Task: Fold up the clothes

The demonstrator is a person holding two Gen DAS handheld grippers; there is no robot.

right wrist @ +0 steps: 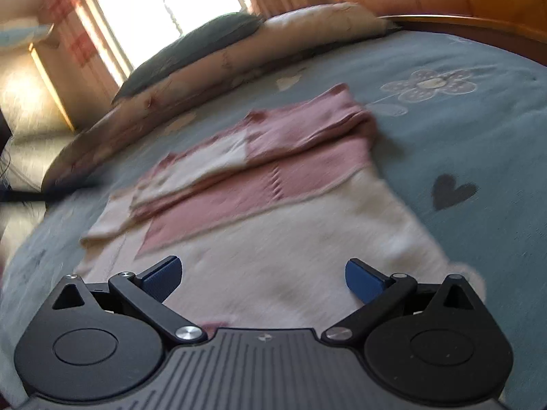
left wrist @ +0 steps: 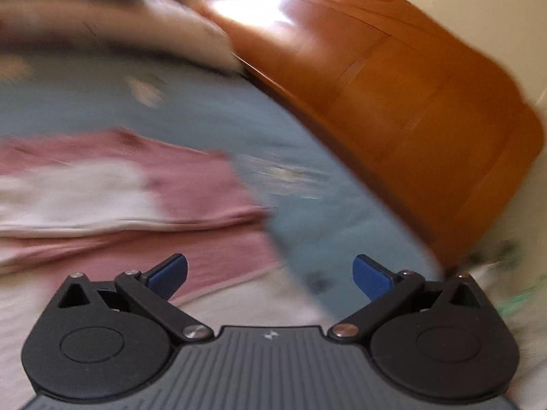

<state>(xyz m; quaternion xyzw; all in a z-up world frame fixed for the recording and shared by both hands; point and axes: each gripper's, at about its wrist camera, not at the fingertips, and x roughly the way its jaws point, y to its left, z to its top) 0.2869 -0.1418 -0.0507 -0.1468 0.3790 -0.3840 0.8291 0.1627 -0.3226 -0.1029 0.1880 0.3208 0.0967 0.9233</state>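
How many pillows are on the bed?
2. A dark grey-green pillow lies by the window, and a cream pillow sits beside it, nearer the wooden headboard. Both rest along the far edge of the blue bedspread. More may be out of view.

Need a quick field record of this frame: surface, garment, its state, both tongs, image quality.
surface: bed with blue blanket
garment: pink and white sweater
garment state: lying flat, sleeves folded across the pink upper part
left tongs: open, holding nothing, over the sweater's edge
right tongs: open, holding nothing, over the white lower part
background: pillows, wooden headboard
image quality: left view motion-blurred
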